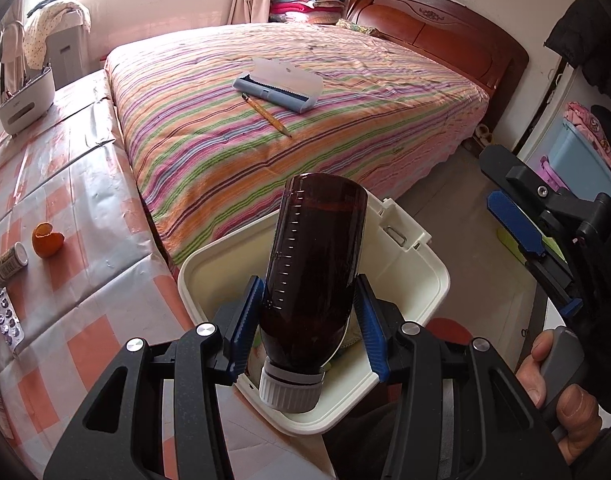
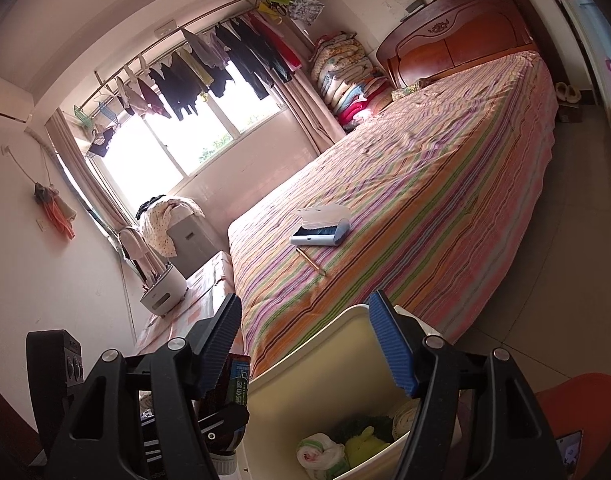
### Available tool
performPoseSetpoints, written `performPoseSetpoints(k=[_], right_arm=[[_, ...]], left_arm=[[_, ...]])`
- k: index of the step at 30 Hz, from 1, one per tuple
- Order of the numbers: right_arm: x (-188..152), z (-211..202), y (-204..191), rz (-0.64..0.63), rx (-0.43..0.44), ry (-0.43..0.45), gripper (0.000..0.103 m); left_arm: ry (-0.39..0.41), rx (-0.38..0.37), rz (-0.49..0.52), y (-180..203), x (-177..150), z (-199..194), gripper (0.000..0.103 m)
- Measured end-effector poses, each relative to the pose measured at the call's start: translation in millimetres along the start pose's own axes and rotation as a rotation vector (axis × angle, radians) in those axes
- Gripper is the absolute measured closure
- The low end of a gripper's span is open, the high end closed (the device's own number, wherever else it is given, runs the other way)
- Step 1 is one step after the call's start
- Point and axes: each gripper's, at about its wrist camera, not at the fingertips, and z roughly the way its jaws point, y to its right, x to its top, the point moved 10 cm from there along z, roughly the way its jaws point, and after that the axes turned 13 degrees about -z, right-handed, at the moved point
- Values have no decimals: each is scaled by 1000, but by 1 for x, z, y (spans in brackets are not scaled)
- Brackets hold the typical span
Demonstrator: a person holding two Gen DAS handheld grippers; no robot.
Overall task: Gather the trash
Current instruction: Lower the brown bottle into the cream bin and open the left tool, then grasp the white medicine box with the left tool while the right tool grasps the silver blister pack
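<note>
1. Now, far left on the tabletop (image 1: pixel 85 216): a pill blister (image 1: pixel 7 318), a small tube (image 1: pixel 3 268) and an orange peel (image 1: pixel 46 240), all near each other.
2. A white dish rack (image 1: pixel 25 98) stands at the tabletop's far end.
3. Left tool (image 1: pixel 307 320) is clenched on a brown bottle (image 1: pixel 311 264), pads on both sides; the bottle is tilted, with its white cap (image 1: pixel 289 390) toward the camera.
4. The bottle hangs over the open white bin (image 1: pixel 421 276), cap over the near rim.
5. Inside the bin, right wrist view: crumpled white wrap (image 2: pixel 319 454), something yellow-green (image 2: pixel 363 442).
6. On the bed (image 1: pixel 345 120): an open pencil case (image 1: pixel 279 84) with a pencil (image 1: pixel 267 114) just beside it.
7. Right tool (image 2: pixel 311 344) is released and holds nothing, above the bin's edge; a hand (image 1: pixel 557 392) grips its handle.
</note>
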Motion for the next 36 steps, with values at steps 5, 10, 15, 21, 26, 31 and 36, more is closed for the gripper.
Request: performPoseSetpoints(k=[5, 10, 15, 21, 26, 31, 36], right_arm=[[-1, 2, 0, -9, -7, -5, 38], [-3, 3, -3, -22, -6, -10, 38], [-5, 5, -13, -51, -3, -17, 38], [-11, 10, -27, -86, 6, -41, 38], [-17, 16, -38, -110, 15, -65, 38], [-23, 21, -50, -131, 29, -83, 38], [-31, 27, -65, -145, 55, -109, 38]], left_arm=[[60, -8, -9, -1, 8, -8, 27], [149, 30, -8, -14, 22, -30, 25], [183, 53, -75, -44, 30, -45, 25], [211, 98, -132, -81, 34, -62, 25], [224, 138, -161, -109, 32, -77, 25], [223, 216, -196, -147, 22, -94, 25], [231, 315, -260, -201, 16, -120, 25]])
